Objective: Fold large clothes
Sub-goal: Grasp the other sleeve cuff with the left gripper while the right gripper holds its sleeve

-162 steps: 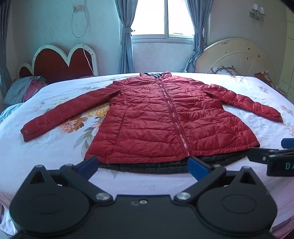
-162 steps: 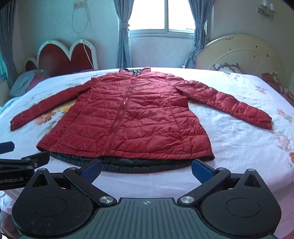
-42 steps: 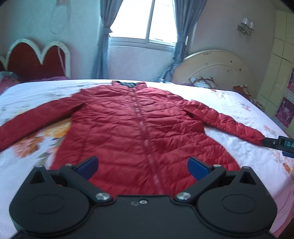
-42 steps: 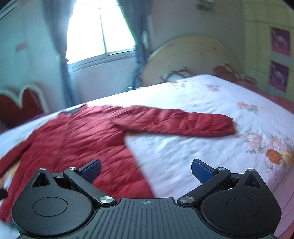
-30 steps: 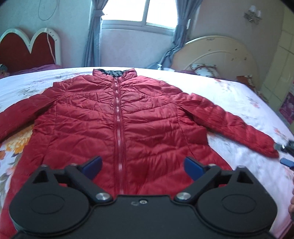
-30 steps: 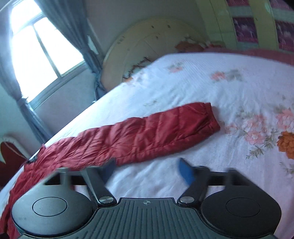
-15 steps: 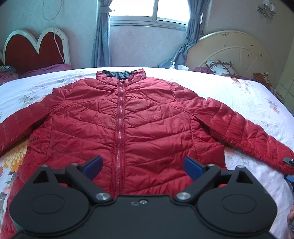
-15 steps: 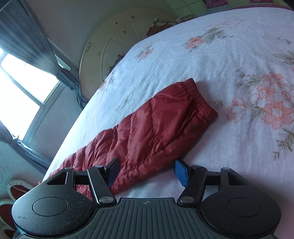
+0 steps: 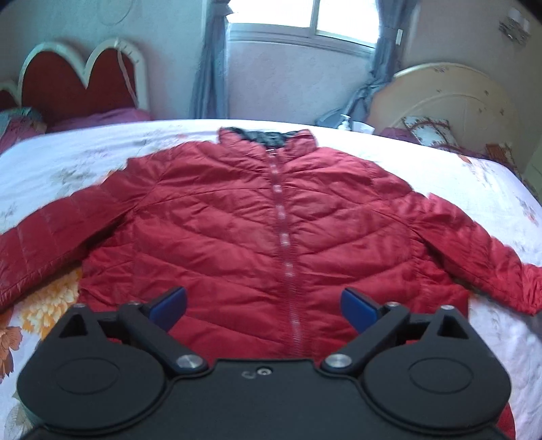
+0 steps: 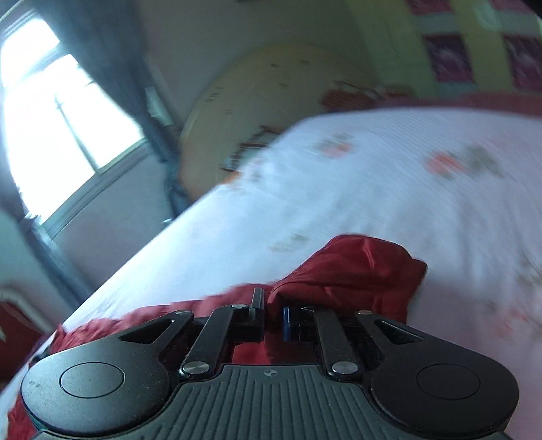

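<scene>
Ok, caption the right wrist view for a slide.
Right tool shut on the red jacket's sleeve cuff above the floral bedspread.

The jacket point(image 9: 271, 230) hem hides behind the left gripper point(image 9: 264, 304); bedspread point(image 10: 372, 176) blurred.

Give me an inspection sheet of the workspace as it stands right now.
Surface: bed with white floral sheet.
Job's things: red puffer jacket lies front up, zipped, sleeves spread; right sleeve cuff bunched.
Clutter: small pillow at far right.
Grippers: left gripper open above the jacket's lower front; right gripper shut on the cuff.
Cables: thin white cord over the red headboard.
Surroundings: window, grey curtains, cream headboard.
</scene>
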Tool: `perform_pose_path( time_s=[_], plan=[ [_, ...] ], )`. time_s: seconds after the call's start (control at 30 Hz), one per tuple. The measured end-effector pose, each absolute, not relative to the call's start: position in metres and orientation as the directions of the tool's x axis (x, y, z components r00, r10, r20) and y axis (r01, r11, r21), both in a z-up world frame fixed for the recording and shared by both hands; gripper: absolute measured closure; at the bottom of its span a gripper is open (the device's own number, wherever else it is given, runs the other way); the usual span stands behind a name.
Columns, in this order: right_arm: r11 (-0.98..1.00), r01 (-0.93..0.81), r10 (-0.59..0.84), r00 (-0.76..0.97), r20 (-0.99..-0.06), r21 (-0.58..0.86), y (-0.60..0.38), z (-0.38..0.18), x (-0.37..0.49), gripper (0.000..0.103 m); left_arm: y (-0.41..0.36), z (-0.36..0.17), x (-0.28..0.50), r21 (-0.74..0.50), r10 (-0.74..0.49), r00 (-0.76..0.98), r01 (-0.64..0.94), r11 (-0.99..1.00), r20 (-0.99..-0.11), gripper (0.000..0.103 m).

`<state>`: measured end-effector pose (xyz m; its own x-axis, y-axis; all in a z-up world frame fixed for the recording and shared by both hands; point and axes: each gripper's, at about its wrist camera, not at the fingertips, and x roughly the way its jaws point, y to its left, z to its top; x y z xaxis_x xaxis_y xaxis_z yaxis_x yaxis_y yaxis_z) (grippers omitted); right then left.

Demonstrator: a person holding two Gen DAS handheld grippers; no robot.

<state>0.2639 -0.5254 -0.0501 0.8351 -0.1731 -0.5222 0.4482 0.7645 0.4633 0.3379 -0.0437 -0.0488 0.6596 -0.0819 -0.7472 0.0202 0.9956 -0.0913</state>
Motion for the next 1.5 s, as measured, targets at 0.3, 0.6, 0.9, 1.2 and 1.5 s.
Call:
perform_pose_path(
  time_s=[0.3,0.6,0.9,1.2,1.5],
  plan=[
    [0.950,0.027,0.131,0.870,-0.476,0.311,-0.336,-0.016,0.351,0.093,0.035,-0.051,0.367,-0.189,-0.131,0.679,-0.011,0.982,-0.722,0.025],
    [0.941,-0.298,0.332,0.734,-0.593,0.158,-0.169,-0.062,0.397,0.093,0.102,-0.058,0.377,-0.284,-0.182,0.693,-0.033,0.958,-0.697,0.029],
    [0.886,-0.457,0.398,0.653,-0.644,0.084,-0.070,-0.098,0.393,0.088,0.112,-0.062,0.388,-0.354,-0.290,0.695,0.055,0.934,-0.658,0.024],
    [0.946,-0.294,0.320,0.780,-0.538,0.137,-0.147,-0.065,0.369,0.045,0.084,-0.094,0.436,-0.389,-0.367,0.585,0.093,0.916,-0.723,0.028],
    [0.952,0.109,0.060,0.848,-0.527,0.284,-0.288,-0.054,0.362,0.057,0.048,-0.100,0.463,-0.318,-0.363,0.582,0.183,0.930,-0.728,0.085]
  ],
)
